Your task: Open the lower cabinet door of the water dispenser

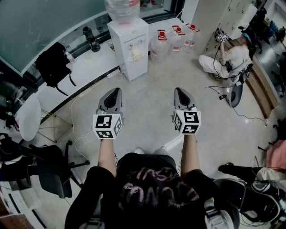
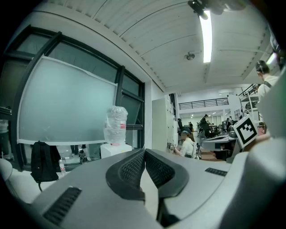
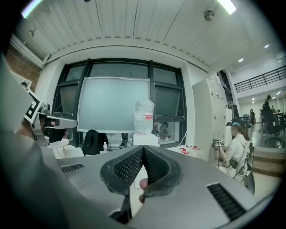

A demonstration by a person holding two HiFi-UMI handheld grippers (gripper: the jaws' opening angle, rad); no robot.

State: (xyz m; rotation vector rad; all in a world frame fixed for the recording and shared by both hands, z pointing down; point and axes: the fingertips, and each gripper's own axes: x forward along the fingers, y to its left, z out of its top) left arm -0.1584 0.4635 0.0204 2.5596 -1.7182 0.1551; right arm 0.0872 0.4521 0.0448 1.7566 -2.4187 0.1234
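The white water dispenser (image 1: 129,44) stands against the window ledge across the floor, with a clear bottle (image 1: 121,10) on top. Its lower cabinet door (image 1: 136,67) looks closed. My left gripper (image 1: 115,91) and right gripper (image 1: 178,91) hover side by side well short of it, both pointing toward it. Each has its jaws shut with nothing between them. In the left gripper view the dispenser (image 2: 115,150) shows left of the closed tips (image 2: 144,151). In the right gripper view the dispenser (image 3: 145,139) stands straight behind the closed tips (image 3: 143,147), its lower part hidden.
Several water jugs (image 1: 172,40) stand on the floor right of the dispenser. A person (image 1: 228,58) sits at the far right. A black backpack (image 1: 53,62) rests on the ledge. A white round chair (image 1: 27,117), a black office chair (image 1: 53,170) and floor cables (image 1: 78,134) are at the left.
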